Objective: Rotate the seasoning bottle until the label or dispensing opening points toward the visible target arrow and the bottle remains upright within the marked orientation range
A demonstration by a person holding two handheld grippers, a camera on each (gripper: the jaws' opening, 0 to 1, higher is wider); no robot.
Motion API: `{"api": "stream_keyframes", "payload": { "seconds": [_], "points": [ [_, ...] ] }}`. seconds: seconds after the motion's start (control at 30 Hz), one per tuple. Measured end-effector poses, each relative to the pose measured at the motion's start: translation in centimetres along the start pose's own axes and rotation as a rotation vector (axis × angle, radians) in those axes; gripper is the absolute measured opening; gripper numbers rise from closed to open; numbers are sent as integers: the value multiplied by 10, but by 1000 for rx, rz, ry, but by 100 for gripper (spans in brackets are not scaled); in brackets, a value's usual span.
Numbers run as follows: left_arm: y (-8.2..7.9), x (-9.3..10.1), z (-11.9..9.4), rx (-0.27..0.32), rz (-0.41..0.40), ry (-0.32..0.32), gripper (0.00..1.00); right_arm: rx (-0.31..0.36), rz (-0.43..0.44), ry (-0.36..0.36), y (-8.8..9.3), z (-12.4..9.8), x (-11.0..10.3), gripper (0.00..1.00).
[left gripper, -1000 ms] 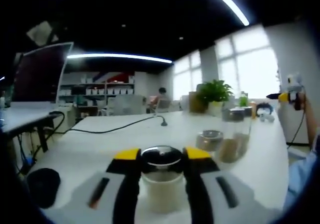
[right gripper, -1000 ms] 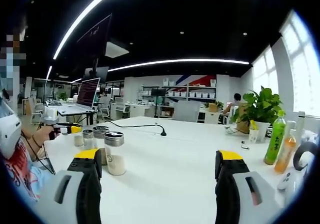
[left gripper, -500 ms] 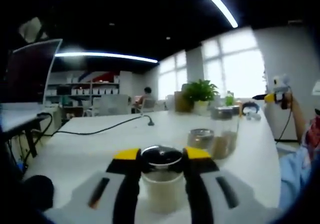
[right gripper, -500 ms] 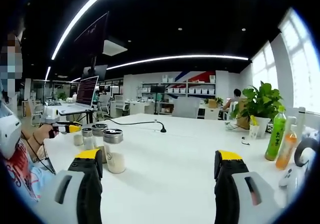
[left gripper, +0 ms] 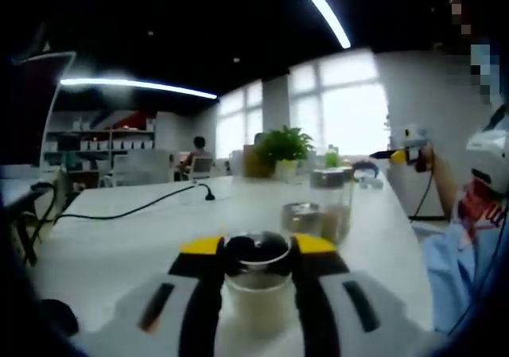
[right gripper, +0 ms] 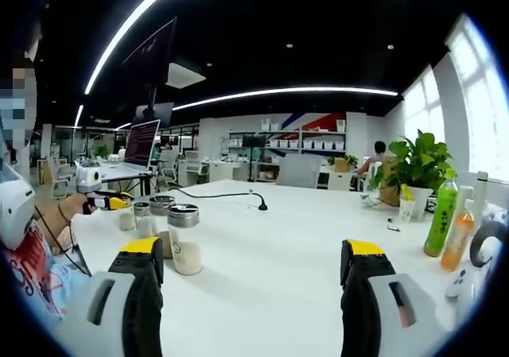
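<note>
A seasoning bottle (left gripper: 256, 297) with a silver lid and pale contents stands upright on the white table (left gripper: 119, 246). My left gripper (left gripper: 256, 247) is shut on it, one yellow-tipped jaw on each side just under the lid. In the right gripper view the left gripper (right gripper: 107, 203) shows far left in a person's hand, beside a small bottle (right gripper: 126, 220). My right gripper (right gripper: 250, 254) hangs open above the table (right gripper: 270, 285) with nothing between its jaws. In the left gripper view the right gripper (left gripper: 406, 155) shows far right in a hand.
A tall jar (left gripper: 331, 202) and a short tin (left gripper: 301, 215) stand beyond the held bottle. Three lidded jars (right gripper: 184, 238) cluster at the left. A black cable (right gripper: 231, 196), a potted plant (right gripper: 413, 170) and green (right gripper: 437, 218) and orange (right gripper: 456, 238) bottles sit further off.
The left gripper view has swung, so the plant, jars and window slid leftwards; the bottle stays in the jaws. The right gripper view has barely shifted and its jaws stay apart.
</note>
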State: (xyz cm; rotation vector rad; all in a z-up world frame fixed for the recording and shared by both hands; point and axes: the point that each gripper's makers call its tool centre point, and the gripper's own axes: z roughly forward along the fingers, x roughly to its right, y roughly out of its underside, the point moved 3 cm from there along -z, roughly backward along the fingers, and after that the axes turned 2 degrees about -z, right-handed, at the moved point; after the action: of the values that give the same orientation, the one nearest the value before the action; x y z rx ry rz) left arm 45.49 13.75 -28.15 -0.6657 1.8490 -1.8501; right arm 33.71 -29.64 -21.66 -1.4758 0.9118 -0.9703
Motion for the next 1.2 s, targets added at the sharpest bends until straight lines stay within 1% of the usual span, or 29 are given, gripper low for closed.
{"api": "stream_keyframes", "payload": {
  "seconds": [0.53,0.7,0.83,0.9,0.93,0.97,1.0,1.07,1.2],
  "points": [
    [0,0,3,-26,15,130,34,-5,1,-7,2,1,-1,95],
    [0,1,4,-34,21,147,34,-10,5,-6,3,1,1,95],
    [0,1,5,-26,33,154,35,-7,7,-8,2,2,1,95],
    [1,1,5,-27,43,145,35,-11,6,-7,2,2,1,96],
    [0,-3,5,-16,29,112,37,-15,19,2,3,2,2,97],
    [1,-3,5,-19,32,109,42,-16,29,10,3,2,4,99],
    [1,-4,5,-19,35,106,47,-17,31,15,3,2,5,99],
    [2,-9,3,-10,38,70,56,-22,34,24,5,1,8,99],
    [1,-11,-4,-7,32,5,63,-27,35,33,6,1,9,99]
  ]
}}
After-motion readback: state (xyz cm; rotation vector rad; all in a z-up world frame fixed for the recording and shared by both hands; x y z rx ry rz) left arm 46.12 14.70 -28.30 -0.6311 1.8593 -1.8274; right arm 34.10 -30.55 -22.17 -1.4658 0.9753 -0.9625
